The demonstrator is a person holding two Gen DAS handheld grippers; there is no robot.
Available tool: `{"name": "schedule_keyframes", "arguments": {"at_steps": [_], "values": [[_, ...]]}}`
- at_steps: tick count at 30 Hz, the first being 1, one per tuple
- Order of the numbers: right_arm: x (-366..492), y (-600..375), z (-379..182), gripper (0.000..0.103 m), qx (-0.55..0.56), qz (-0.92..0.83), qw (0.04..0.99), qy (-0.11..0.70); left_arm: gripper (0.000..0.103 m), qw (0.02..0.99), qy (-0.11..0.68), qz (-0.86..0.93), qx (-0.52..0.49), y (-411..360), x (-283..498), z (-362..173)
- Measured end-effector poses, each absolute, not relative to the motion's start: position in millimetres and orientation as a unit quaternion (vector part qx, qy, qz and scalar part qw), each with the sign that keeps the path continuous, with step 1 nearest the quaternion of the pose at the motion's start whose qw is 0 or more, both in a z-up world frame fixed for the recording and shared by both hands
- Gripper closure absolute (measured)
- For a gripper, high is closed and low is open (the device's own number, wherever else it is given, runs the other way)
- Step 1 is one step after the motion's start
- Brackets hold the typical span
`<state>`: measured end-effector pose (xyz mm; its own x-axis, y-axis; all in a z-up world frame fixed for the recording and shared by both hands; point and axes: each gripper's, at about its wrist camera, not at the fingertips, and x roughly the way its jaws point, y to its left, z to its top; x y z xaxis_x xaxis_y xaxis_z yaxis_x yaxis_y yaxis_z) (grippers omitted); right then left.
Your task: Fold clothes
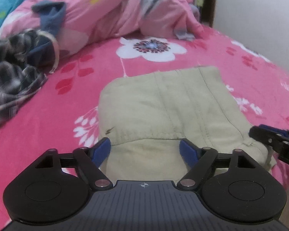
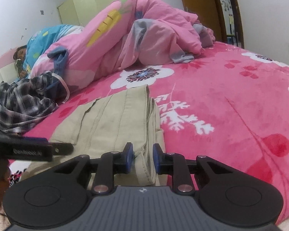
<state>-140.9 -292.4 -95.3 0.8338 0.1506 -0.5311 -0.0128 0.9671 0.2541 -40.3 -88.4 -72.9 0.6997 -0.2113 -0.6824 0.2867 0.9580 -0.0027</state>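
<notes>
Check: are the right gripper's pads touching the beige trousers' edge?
Cannot tell. In the right wrist view the right gripper straddles the folded edge of the beige trousers, jaws narrowed; the left pad seems against cloth, the other shows a sliver of gap.

Beige trousers [image 1: 163, 104]; pink floral bedsheet [image 1: 231, 61]; black-and-white plaid shirt [image 1: 11, 77]; pale pink quilt [image 1: 109, 11]

Checked shirt [image 1: 13, 80] blurred, cut off left.
</notes>
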Motion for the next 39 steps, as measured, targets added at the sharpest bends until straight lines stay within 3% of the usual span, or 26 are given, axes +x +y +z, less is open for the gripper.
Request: {"name": "schedule_keyframes", "arguments": {"at_steps": [10,16,24,31,39], "values": [[-92.4,-278.9,-31.3,0.079,0.031,0.074,0.972,0.222,0.019,0.915,0.376,-0.129,0.075,-95.0,-40.1,-70.7],[-31.3,-278.1,-98.2,0.078,-0.02,0.077,0.937,0.339,0.018,0.91,0.386,-0.128,0.087,-99.3,-37.8,-70.0],[-15.8,-260.4,-58.8,0.078,-0.028,0.083,0.945,0.314,0.017,0.91,0.385,-0.123,0.089,-100.5,-40.0,-70.0],[17.1,-254.6,-99.1,0.079,-0.036,0.087,0.934,0.345,0.017,0.91,0.383,-0.123,0.097,-102.3,-40.8,-70.7],[10.4,-253.8,-100.2,0.079,-0.037,0.082,0.937,0.337,0.017,0.91,0.384,-0.119,0.096,-102.6,-42.4,-70.5]]}}
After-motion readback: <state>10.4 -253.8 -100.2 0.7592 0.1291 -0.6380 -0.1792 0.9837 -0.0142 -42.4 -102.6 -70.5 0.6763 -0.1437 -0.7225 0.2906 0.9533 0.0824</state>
